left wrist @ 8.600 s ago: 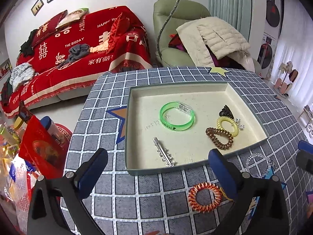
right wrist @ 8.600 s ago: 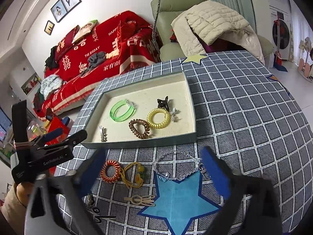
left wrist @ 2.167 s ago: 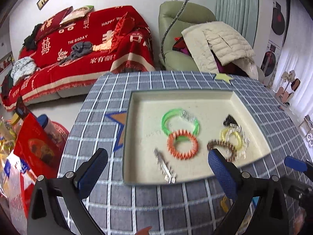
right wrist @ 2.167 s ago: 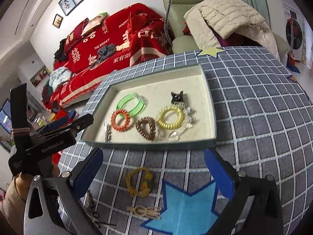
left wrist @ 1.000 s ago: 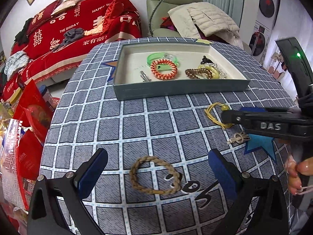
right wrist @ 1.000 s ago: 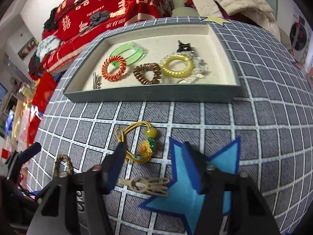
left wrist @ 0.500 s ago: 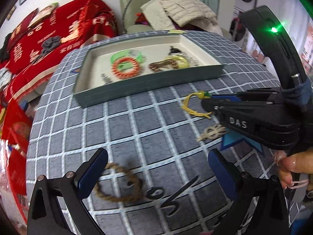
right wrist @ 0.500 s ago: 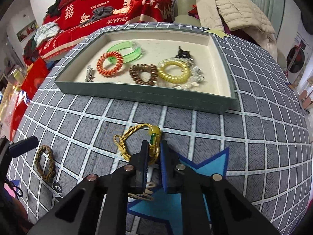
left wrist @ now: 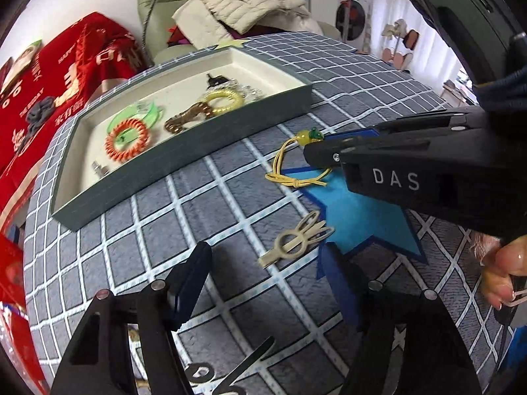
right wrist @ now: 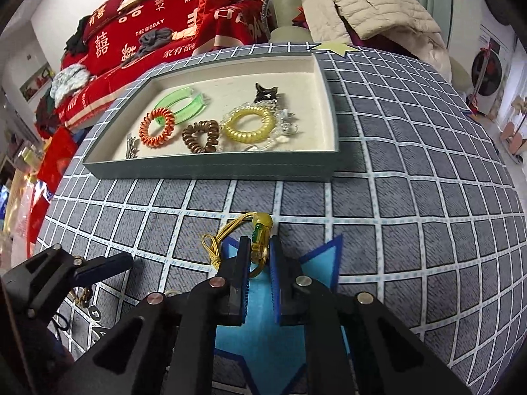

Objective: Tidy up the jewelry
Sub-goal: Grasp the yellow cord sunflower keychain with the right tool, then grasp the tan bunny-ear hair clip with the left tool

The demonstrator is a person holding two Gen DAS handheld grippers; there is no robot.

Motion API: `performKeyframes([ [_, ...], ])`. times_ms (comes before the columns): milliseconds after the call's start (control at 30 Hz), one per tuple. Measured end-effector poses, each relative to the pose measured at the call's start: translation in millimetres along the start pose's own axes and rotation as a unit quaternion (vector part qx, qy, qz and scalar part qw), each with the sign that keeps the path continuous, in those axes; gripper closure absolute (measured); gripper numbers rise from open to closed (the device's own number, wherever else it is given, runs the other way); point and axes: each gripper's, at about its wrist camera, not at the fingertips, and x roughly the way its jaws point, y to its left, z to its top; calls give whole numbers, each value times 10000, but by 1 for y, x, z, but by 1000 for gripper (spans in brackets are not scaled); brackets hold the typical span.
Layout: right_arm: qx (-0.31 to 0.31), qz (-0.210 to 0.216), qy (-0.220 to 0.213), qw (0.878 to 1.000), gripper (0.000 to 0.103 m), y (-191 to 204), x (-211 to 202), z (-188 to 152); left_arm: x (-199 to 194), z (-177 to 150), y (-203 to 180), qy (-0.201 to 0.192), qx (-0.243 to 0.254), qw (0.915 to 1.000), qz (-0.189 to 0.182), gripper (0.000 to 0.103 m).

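A grey tray [right wrist: 210, 168] on the checked tablecloth holds a green bangle [right wrist: 182, 102], an orange coil tie [right wrist: 157, 127], a brown coil tie [right wrist: 201, 135], a yellow coil tie [right wrist: 248, 123], a clear bead bracelet, a black claw clip and a metal hair clip. My right gripper [right wrist: 259, 250] is shut on a yellow cord bracelet [right wrist: 227, 233] with yellow and green beads, in front of the tray; it also shows in the left wrist view [left wrist: 290, 164]. My left gripper [left wrist: 266, 263] is open, its fingers either side of a beige hair clip [left wrist: 296, 238].
A blue star [left wrist: 362, 217] is printed on the cloth under the clip. A braided brown bracelet [right wrist: 82, 294] lies by the left gripper at the near left. A red-covered sofa [right wrist: 158, 23] and a green armchair stand behind the table.
My right gripper has stayed shut on the yellow cord bracelet. My left gripper has swung right from the braided bracelet to the beige hair clip and narrowed its opening.
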Motion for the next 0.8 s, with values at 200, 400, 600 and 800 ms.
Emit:
performKeyframes([
  [200, 196, 85, -32, 9998, 91, -12, -4, -1, 1, 5, -7, 12, 39, 9995, -327, 40],
  [400, 306, 98, -91, 9994, 91, -19, -13, -3, 0, 6, -5, 0, -35, 9984, -568, 69],
  [600, 353, 190, -180, 9990, 91, -20, -23, -7, -10, 1, 6, -100, -310, 9986, -419, 74],
  [800, 381, 316, -270, 9984, 91, -17, -34, -10, -24, -3, 27, -282, -749, 9964, -293, 74],
])
